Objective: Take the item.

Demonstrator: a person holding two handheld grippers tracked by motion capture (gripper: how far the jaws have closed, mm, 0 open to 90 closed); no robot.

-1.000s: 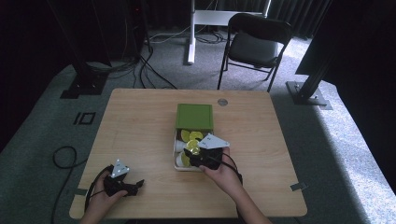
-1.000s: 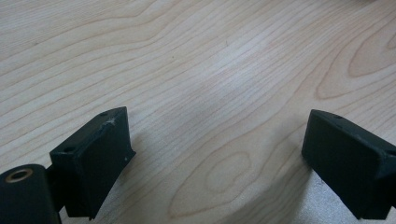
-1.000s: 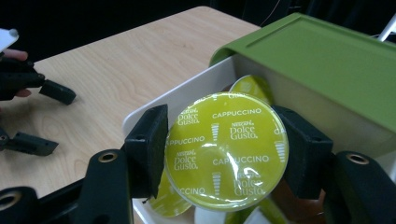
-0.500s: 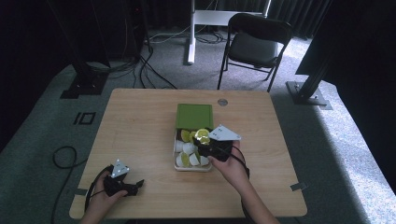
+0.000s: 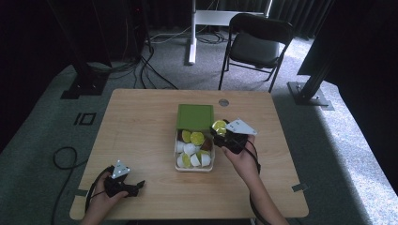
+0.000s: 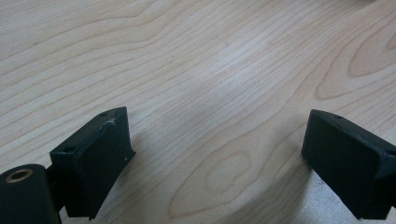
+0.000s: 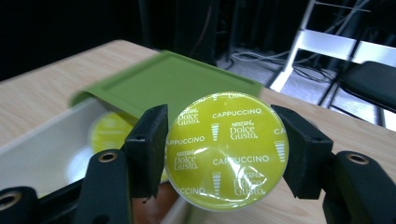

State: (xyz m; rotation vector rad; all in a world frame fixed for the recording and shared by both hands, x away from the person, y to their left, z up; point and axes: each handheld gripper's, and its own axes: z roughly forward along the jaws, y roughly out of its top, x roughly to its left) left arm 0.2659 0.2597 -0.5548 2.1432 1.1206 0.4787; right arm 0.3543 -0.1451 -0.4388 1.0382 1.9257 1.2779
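Your right gripper (image 7: 219, 154) clamps a round coffee capsule (image 7: 227, 149) between its two black, blocky jaws, one pad pressed to each side of the rim; its glossy yellow-green foil lid, printed with white "Cappuccino" lettering and slightly crinkled near the bottom, faces back at you. In the high view the right gripper (image 5: 224, 134) holds that capsule (image 5: 218, 125) just beside the right wall of the clear plastic box (image 5: 212, 154). Behind the capsule, past your jaws, lies the flat, matte green lid (image 7: 177, 84) with its raised border, and lower to the left the translucent box holds more capsules (image 5: 192, 149), some yellow-green, some white. Your left gripper (image 5: 133, 187) rests on the pale wood-grain table (image 6: 210, 70) with its jaws spread wide and nothing but bare wood between them, well apart from the box.
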